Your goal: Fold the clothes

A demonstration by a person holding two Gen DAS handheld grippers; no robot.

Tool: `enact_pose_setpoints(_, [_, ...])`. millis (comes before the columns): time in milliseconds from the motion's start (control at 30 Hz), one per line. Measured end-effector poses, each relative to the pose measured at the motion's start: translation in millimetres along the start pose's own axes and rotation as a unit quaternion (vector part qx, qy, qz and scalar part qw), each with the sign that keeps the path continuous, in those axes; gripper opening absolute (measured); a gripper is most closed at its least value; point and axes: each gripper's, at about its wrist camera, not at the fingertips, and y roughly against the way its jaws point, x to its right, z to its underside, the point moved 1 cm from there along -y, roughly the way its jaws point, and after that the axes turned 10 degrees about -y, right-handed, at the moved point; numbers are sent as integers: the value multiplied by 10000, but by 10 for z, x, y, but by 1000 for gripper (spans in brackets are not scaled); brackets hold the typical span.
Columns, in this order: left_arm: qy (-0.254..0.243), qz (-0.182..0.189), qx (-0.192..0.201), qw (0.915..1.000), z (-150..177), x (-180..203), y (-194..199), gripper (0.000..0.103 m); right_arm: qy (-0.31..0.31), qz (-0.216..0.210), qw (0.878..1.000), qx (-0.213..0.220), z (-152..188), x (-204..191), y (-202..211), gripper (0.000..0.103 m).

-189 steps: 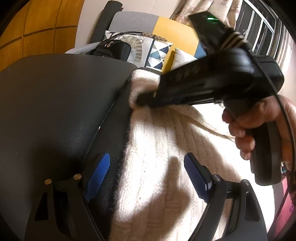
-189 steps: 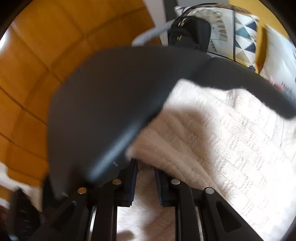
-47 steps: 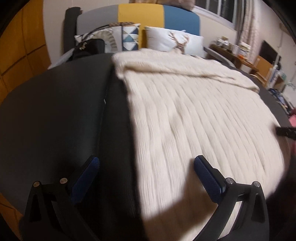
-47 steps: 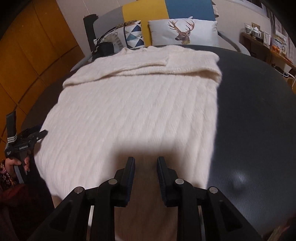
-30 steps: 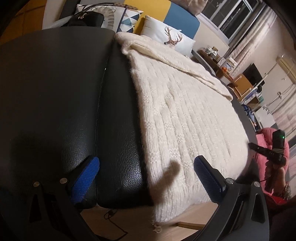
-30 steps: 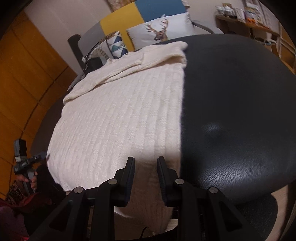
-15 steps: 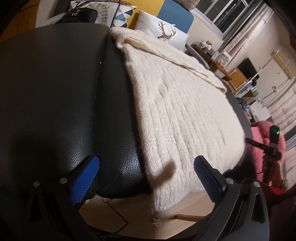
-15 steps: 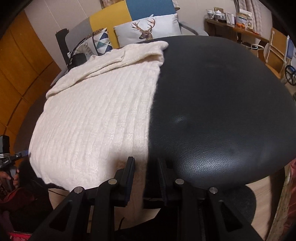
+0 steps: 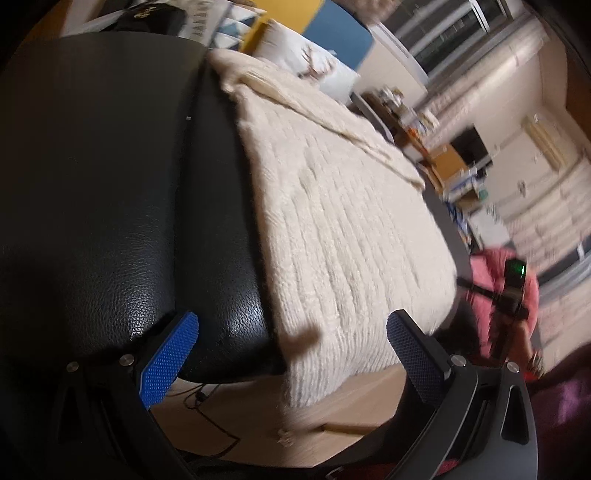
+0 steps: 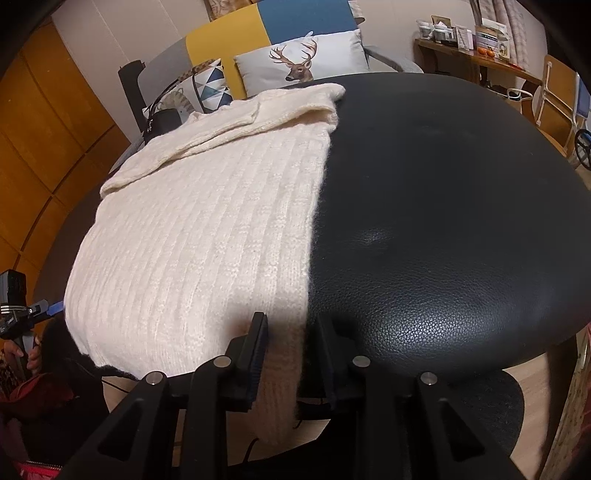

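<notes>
Right gripper (image 10: 291, 347): jaws narrowly parted, sweater (image 10: 207, 236) hem corner between, grip unclear. Left gripper (image 9: 291, 354): spread wide, sweater corner between fingers, untouched.

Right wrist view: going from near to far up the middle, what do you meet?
Black right gripper → cream ribbed knit sweater on the black leather table → white deer-print cushion → yellow-and-blue sofa back.
</notes>
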Motion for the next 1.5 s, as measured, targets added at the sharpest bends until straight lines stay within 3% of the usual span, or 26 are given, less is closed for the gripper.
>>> enact_pose_setpoints(267, [37, 332, 49, 9994, 27, -13, 19, 103, -203, -388, 9988, -209, 3, 129, 17, 27])
enact_pose_setpoints(700, [-258, 455, -277, 9982, 44, 143, -39, 103, 157, -105, 9997, -168, 31, 35, 2, 27])
enact_pose_setpoints(1000, [-303, 584, -371, 9971, 49, 139, -52, 103, -44, -544, 9980, -308, 19, 170, 11, 27])
enact_pose_setpoints(1200, [-428, 622, -467, 9961, 108, 228, -102, 103, 229, -409, 9981, -403, 41, 97, 14, 27])
enact_pose_setpoints(1400, [-393, 811, -514, 9946, 100, 228, -149, 103, -34, -878, 9927, -820, 23, 241, -8, 27])
enact_pose_setpoints(1500, [-358, 932, -508, 9937, 96, 204, -163, 103, -263, -1383, 9839, -1097, 17, 358, -72, 28])
